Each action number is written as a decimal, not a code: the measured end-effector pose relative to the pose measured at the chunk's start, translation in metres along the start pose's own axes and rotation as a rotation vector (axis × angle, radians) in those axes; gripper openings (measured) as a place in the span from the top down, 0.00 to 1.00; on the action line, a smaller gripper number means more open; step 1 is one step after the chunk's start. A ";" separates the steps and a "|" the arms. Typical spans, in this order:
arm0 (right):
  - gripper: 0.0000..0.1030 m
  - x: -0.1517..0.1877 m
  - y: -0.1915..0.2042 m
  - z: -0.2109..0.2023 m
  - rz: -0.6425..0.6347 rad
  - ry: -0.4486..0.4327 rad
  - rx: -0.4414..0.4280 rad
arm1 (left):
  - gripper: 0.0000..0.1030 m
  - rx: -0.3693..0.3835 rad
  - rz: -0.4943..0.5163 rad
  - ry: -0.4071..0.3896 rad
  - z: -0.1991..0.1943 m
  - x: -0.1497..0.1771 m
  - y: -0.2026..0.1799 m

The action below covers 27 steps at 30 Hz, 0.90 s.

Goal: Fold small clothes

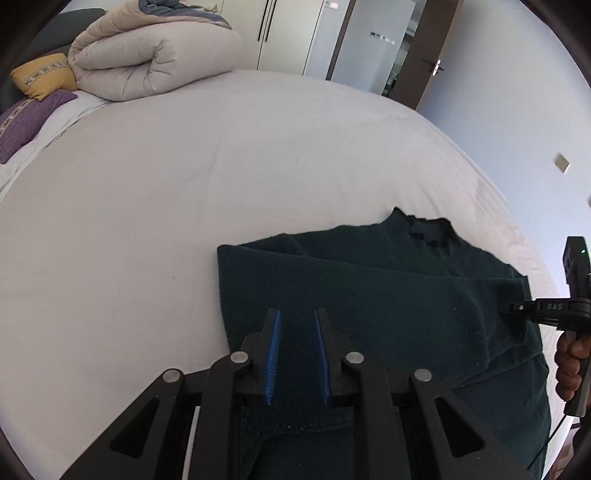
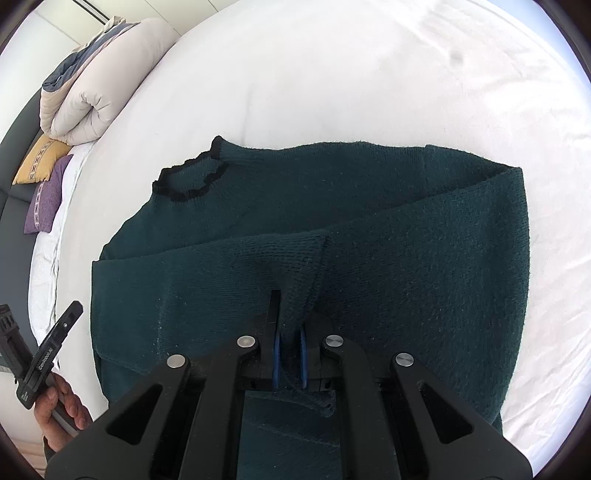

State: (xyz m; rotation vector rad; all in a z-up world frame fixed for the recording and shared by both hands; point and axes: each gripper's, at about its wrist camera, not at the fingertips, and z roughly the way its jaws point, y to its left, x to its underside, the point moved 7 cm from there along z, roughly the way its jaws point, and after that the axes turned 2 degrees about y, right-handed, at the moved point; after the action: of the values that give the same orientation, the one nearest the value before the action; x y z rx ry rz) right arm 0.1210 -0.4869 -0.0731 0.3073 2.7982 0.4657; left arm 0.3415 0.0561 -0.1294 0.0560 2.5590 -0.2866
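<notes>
A dark green knit sweater with a black neckline lies on the white bed, one sleeve folded across its body. My left gripper is open and empty just above the sweater's body. My right gripper is shut on the end of the sleeve, which bunches between its blue pads. In the left wrist view the right gripper pinches the sleeve end at the sweater's right side. In the right wrist view the sweater fills the middle, and the left gripper shows at lower left.
A rolled beige duvet lies at the head of the bed, with a yellow pillow and a purple pillow beside it. White wardrobe doors and a door stand beyond the bed.
</notes>
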 end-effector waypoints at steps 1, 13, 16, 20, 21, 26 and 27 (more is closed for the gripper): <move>0.94 0.000 -0.001 0.000 0.000 0.000 -0.002 | 0.81 0.002 0.001 0.032 0.009 0.004 0.000; 0.94 0.000 -0.015 -0.001 0.040 -0.030 -0.042 | 0.82 -0.042 0.081 0.093 0.027 0.031 0.005; 0.94 0.001 -0.017 -0.005 0.045 -0.040 -0.050 | 0.82 -0.018 0.063 0.084 0.025 0.033 0.009; 0.89 0.001 -0.026 -0.018 0.054 -0.068 0.003 | 0.82 0.041 0.042 0.080 0.013 0.030 0.015; 0.89 0.001 -0.031 -0.024 0.070 -0.080 0.016 | 0.82 0.049 0.012 0.064 0.006 0.026 0.023; 0.89 -0.003 -0.041 -0.054 0.103 -0.180 -0.068 | 0.82 0.093 -0.086 -0.002 -0.018 -0.006 0.053; 0.89 -0.003 -0.034 -0.055 0.102 -0.172 -0.152 | 0.82 0.105 -0.077 0.001 -0.017 -0.011 0.051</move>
State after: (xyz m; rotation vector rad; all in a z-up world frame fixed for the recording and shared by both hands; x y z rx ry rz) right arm 0.1007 -0.5349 -0.0344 0.4355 2.5721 0.6401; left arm 0.3471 0.1100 -0.1190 -0.0029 2.5491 -0.4508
